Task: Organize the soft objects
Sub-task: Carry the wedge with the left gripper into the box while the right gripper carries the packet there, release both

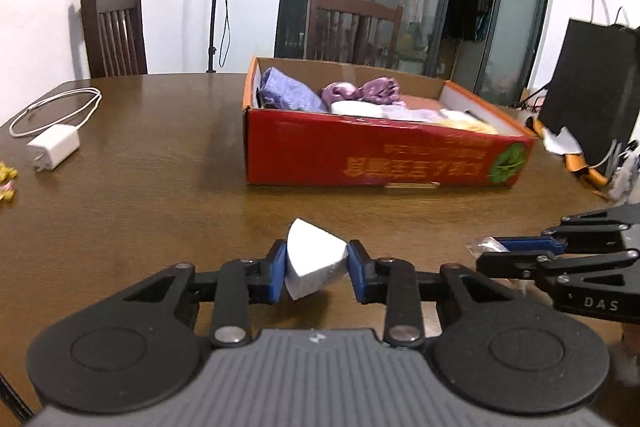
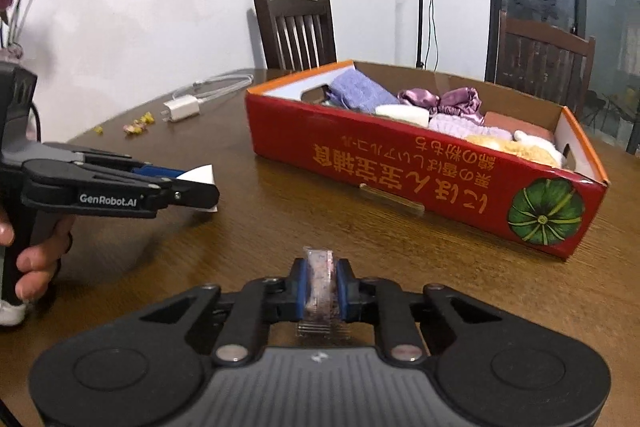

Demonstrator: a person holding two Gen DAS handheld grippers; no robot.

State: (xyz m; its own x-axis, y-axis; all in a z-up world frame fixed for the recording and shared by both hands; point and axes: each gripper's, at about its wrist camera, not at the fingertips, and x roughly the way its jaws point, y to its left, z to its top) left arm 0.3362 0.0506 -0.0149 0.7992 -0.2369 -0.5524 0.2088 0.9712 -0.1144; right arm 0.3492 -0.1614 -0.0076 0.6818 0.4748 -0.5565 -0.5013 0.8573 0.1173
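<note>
My left gripper [image 1: 317, 267] is shut on a white foam wedge [image 1: 314, 261], held just above the brown table; it also shows in the right wrist view [image 2: 200, 174]. My right gripper [image 2: 320, 287] is shut on a small clear packet with pinkish contents [image 2: 319, 283], low over the table; in the left wrist view the right gripper [image 1: 492, 251] sits at the right. The red cardboard box [image 1: 384, 157] lies ahead and holds several soft things: a lilac cloth [image 2: 360, 91], a purple satin piece [image 2: 440, 99], a white sponge [image 2: 402, 114], a yellow fluffy item [image 2: 516, 147].
A white charger with its cable [image 1: 54, 147] lies at the table's left, with dried petals [image 2: 136, 125] near it. Two dark wooden chairs [image 2: 296, 31] stand behind the table. A black bag [image 1: 588, 87] and orange items are at the far right.
</note>
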